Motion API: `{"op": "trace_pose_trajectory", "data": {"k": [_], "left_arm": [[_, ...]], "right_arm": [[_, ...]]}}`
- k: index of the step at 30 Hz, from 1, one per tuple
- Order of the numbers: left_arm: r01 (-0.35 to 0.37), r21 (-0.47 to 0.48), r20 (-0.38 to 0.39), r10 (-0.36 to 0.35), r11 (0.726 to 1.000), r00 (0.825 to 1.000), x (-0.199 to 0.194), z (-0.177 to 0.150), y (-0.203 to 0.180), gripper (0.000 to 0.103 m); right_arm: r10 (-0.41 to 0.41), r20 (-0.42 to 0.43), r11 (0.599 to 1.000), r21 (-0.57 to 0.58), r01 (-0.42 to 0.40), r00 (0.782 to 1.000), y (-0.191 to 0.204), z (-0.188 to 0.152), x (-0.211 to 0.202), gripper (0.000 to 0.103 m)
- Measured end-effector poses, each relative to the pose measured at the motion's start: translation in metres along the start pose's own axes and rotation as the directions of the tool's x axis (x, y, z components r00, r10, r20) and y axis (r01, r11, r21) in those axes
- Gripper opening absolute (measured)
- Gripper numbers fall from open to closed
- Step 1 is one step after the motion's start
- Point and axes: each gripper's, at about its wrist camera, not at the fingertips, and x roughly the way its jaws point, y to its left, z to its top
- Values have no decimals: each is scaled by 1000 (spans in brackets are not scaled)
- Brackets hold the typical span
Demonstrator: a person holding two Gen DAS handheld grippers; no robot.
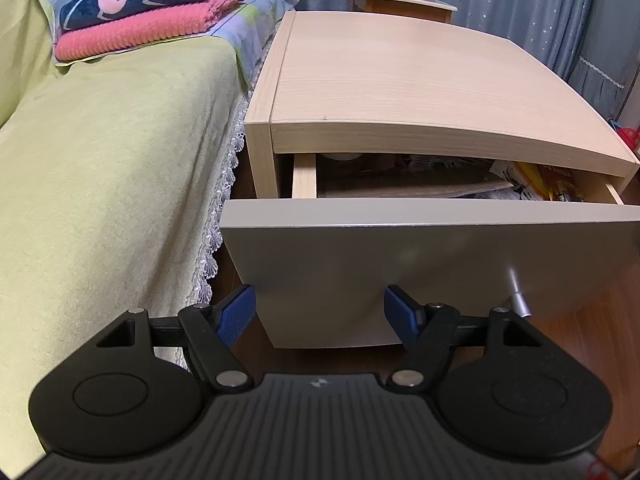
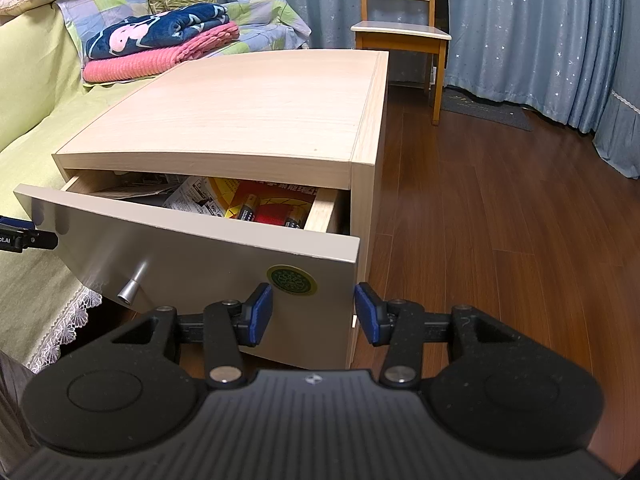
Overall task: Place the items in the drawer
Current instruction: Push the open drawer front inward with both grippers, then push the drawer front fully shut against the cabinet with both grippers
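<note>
The drawer [image 2: 208, 256] of the bedside cabinet [image 2: 256, 112] stands pulled out, with papers [image 2: 196, 198] and batteries [image 2: 248, 208] lying inside. Both grippers are empty: the left gripper [image 1: 320, 316] and the right gripper [image 2: 314, 312] hang in front of the drawer face with jaws apart. The drawer looks stiff and rather heavy, and probably slides on its rails. Its smooth face gives little grip, so the small metal knob [image 2: 130, 290] seems the best place to hold.
</note>
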Motion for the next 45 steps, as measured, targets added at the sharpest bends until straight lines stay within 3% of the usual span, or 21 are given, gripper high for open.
{"op": "trace_pose_trajectory", "data": {"k": [45], "left_arm": [[-1,-14,16,1,1000,1000,9,8,-1,72]], "right_arm": [[-11,13,1000,16,11,1000,0,5,8,42]]}}
